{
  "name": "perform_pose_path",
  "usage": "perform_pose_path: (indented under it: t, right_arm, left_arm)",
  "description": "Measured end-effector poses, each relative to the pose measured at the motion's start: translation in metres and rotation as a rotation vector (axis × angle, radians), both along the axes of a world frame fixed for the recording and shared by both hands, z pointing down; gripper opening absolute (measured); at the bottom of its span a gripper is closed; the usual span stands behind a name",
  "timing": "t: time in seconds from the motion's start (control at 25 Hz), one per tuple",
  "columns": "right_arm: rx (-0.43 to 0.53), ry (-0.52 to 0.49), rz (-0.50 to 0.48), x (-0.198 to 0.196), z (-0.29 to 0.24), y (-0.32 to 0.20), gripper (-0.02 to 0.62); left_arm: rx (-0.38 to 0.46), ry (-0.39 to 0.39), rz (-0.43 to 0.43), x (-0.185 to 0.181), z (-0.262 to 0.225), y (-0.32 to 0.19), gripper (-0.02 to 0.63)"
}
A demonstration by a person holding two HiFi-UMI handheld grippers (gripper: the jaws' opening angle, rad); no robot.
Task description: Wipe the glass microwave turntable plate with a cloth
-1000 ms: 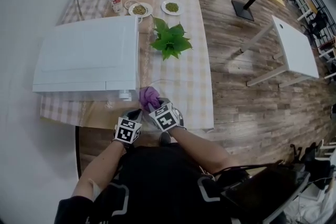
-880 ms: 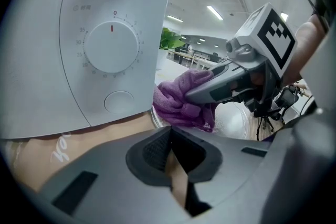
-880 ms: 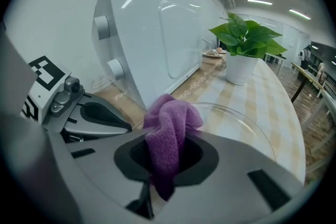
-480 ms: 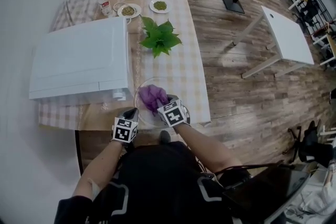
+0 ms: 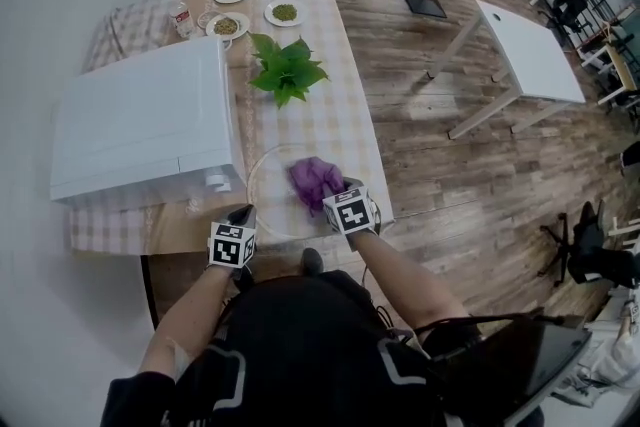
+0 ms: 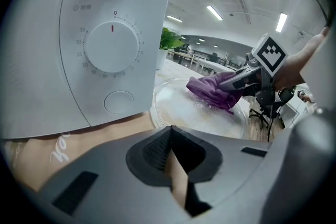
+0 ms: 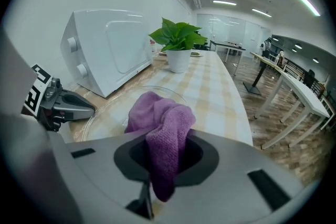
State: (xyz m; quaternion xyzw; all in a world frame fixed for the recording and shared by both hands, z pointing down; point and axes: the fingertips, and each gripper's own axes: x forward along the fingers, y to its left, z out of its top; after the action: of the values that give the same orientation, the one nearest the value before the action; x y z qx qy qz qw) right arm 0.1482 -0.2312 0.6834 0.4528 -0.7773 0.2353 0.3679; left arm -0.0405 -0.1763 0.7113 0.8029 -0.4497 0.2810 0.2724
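In the lower middle of the head view, the glass plate (image 5: 266, 205) is lying flat on the table, just in front of the microwave (image 5: 150, 115). The right gripper (image 5: 330, 195) is pinching the purple cloth (image 5: 314, 179) tight between its fingers. The cloth is bunching up out of them and is hanging down onto the glass.

A second ago the cloth was sitting at the near left edge of the plate, close to the left gripper (image 5: 243, 215). Now it is sliding over to the right side, and more bare glass is showing on the left. So the wiping is going on, and I think a good part of the plate has been rubbed. The far rim may still need a pass.

The left gripper is waiting at the plate's near left edge. Its fingers are pressed together, and I am not seeing anything between them. The cloth is well off to its right, beyond its tips.
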Motion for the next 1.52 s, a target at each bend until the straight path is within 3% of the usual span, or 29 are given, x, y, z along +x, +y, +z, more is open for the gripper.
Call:
perform_pose_path:
  t: [0.36,0.52,0.72,0.92,1.12,1.32,1.52]
  right_arm:
    - [0.021,0.045,0.132,0.058,-0.011,0.006,0.061]
    - [0.063,0.040,0.107,0.055,-0.027,0.012,0.061]
    - [0.132,-0.058,0.011,0.010,-0.063,0.022,0.061]
    - [0.125,-0.195,-0.163,-0.066,-0.086,0.047,0.061]
    - [0.097,-0.246,-0.341,-0.131,-0.076,0.073,0.061]
    - [0.022,-0.258,-0.329,-0.159,-0.048,0.075,0.061]
    - [-0.015,-0.197,-0.322,-0.162,-0.021,0.068,0.061]
  left_arm:
    - [0.012,-0.003,0.046,0.001,-0.001,0.000,0.008]
    - [-0.004,0.004,0.046,0.001,-0.001,0.001,0.008]
    - [0.016,0.009,0.042,0.002,-0.008,0.000,0.008]
    - [0.049,-0.064,0.088,-0.001,-0.011,0.005,0.008]
    - [0.066,-0.014,0.037,-0.011,-0.025,0.014,0.008]
    - [0.111,-0.050,-0.032,-0.032,-0.043,0.023,0.008]
    - [0.146,0.007,-0.073,-0.038,-0.069,0.024,0.008]
